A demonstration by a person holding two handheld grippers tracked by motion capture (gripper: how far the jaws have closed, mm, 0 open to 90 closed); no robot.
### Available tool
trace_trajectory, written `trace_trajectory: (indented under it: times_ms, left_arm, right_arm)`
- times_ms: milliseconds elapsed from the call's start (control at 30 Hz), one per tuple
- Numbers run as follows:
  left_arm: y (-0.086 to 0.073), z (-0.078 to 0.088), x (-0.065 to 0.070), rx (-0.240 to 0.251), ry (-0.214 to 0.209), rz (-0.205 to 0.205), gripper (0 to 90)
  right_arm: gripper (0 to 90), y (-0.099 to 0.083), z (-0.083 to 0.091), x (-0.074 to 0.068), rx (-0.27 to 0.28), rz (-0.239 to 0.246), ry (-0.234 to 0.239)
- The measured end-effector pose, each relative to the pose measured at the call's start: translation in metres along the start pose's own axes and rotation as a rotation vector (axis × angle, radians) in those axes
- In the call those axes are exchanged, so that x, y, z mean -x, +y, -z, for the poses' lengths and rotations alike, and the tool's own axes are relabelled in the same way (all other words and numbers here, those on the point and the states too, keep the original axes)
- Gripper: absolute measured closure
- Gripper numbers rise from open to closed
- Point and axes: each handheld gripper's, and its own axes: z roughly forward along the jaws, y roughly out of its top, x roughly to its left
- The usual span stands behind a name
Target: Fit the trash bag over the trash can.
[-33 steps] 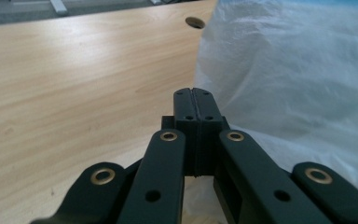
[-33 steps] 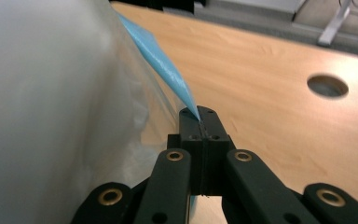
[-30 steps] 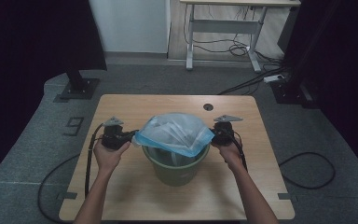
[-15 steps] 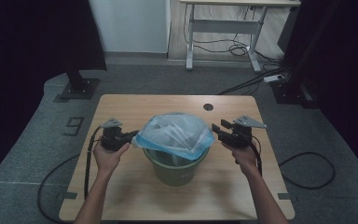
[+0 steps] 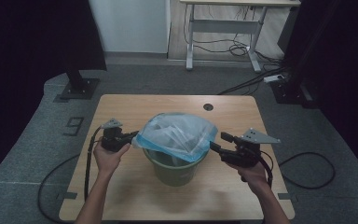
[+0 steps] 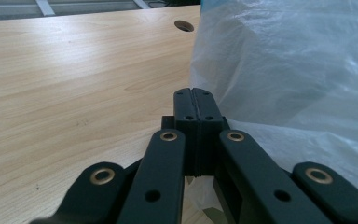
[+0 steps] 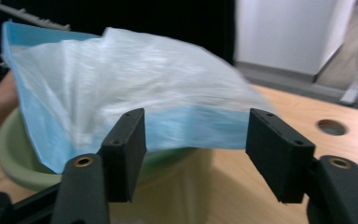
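Two claws at a bench-top bucket (image 5: 175, 163) draped with a bag (image 5: 177, 135): left claw (image 5: 131, 138) clamped on the rim, right claw (image 5: 214, 142) just spread apart beside it, gripping nothing; risk of the bag's free side sagging inward.

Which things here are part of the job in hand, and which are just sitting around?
In the job:
- plastic bag
- green bucket
- left tongs, shut on the bag's edge
- right tongs, open, just let go, beside the bag

Lying about:
- desk at the back
- cables on the floor
- stand base
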Motion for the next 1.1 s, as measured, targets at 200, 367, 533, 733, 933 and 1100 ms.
trace_trajectory:
  times_ms: [200,367,533,733,933,1100]
  left_arm:
    - [0.000,0.001,0.000,-0.001,0.001,-0.003,89.9]
    - [0.000,0.001,0.001,0.000,0.001,-0.006,89.9]
    - [0.000,0.001,0.001,0.002,0.000,-0.004,89.9]
    - [0.000,0.001,0.000,0.002,0.001,-0.003,89.9]
    - [0.000,0.002,0.000,0.005,0.003,-0.002,89.9]
    - [-0.001,0.004,-0.001,0.009,0.005,0.002,89.9]
  right_arm:
    - [32.9,0.005,-0.008,-0.009,-0.001,0.004,0.021]
    - [31.8,0.006,-0.020,-0.014,-0.052,0.019,0.011]
    - [49.2,0.003,-0.024,-0.015,-0.075,0.038,-0.037]
    - [75.1,0.000,-0.020,-0.012,-0.052,0.028,-0.092]
    - [86.9,0.006,-0.016,-0.018,-0.030,0.073,-0.129]
    - [87.7,0.008,-0.001,-0.027,0.028,0.058,-0.087]
